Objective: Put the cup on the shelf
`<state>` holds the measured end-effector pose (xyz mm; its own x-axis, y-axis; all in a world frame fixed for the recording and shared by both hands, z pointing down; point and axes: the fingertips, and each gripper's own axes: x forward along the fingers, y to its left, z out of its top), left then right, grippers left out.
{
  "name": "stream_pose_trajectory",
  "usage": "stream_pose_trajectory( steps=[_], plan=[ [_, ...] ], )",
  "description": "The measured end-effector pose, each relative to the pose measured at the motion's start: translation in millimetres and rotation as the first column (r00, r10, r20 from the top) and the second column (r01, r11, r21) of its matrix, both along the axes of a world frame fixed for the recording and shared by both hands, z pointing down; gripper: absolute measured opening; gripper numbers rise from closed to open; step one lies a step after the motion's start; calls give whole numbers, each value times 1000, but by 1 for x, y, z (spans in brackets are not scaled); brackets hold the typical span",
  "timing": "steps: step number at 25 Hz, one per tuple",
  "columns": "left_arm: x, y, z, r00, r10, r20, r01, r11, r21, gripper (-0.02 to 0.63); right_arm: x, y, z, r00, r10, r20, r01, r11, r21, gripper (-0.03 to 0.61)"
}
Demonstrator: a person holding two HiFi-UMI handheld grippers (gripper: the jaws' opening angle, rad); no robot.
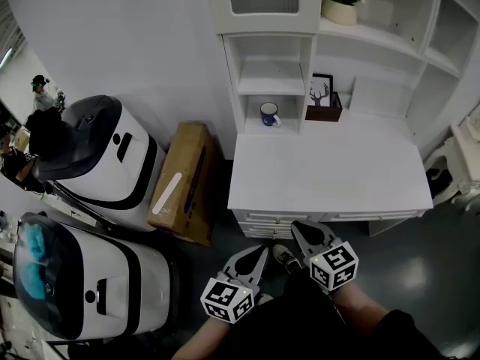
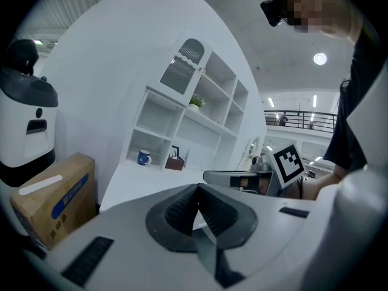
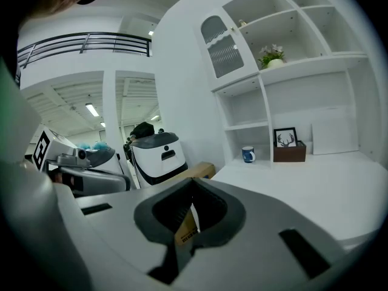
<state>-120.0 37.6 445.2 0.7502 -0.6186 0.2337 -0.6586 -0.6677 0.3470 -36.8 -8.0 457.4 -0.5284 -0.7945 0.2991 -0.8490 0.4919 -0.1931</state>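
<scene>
Rounded machines: two white machines with black bands stand on the dark floor at the far left in the head view, one [image 1: 105, 160] behind the other [image 1: 82, 283].
Cardboard box: a long brown cardboard box [image 1: 184, 178] stands on the floor between the machines and the desk, and it leans toward the wall.
Left gripper: the grey two-jaw left gripper [image 1: 259, 252] is low, in front of the desk edge. Its own view shows the jaws pressed together at the tips, with nothing between them.
Cup: the dark blue cup with a white inside [image 1: 269, 114] stands upright in the lowest compartment at the left of the shelf, with the handle to the right. It is well apart from both grippers.
Shelf: the white wooden shelf unit [image 1: 227, 73] rises from the back of the desk.
Right gripper: the grey two-jaw right gripper [image 1: 300, 227] hangs over the front edge of the desk, just beside the left one. Its jaws are also closed, and they hold nothing.
Picture: a black frame with a deer drawing [image 1: 321, 90] stands behind a small brown box [image 1: 324, 112], to the right of the cup.
Desk: the flat white desk top [image 1: 330, 171] is bare in the middle.
Plant: a pale pot with a small plant [image 1: 341, 10] stands on a higher shelf.
</scene>
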Motion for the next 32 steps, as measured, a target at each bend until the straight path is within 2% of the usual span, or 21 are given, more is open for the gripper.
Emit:
stream_pose_trajectory(
  steps=[11,19,32],
  plan=[
    [10,28,-2,1000,-14,24,14,1000,6,5,2,36,-6,1000,-25,13,25,1000,0,5],
    [33,30,-9,1000,-15,3,15,1000,16,5,15,44,-20,998,-64,-7,65,998,23,5],
    [44,42,-8,1000,4,23,-5,1000,23,5,26,67,-15,999,-39,24,39,999,18,5]
  ],
)
